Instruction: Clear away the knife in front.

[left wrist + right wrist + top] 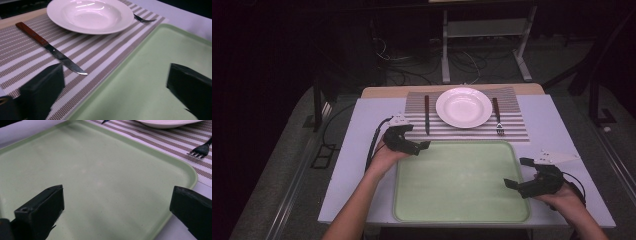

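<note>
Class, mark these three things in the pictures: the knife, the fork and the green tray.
knife (60,58), left gripper view, on the middle of its steel blade.
fork (498,119), high view, on its neck above the tines.
green tray (100,170), right gripper view, on its bare floor.

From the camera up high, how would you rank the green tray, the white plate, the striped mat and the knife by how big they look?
1. Green tray, largest.
2. Striped mat.
3. White plate.
4. Knife, smallest.
The tray lies nearer the camera than the mat, which flatters it a little, but its lead looks safe.
</note>
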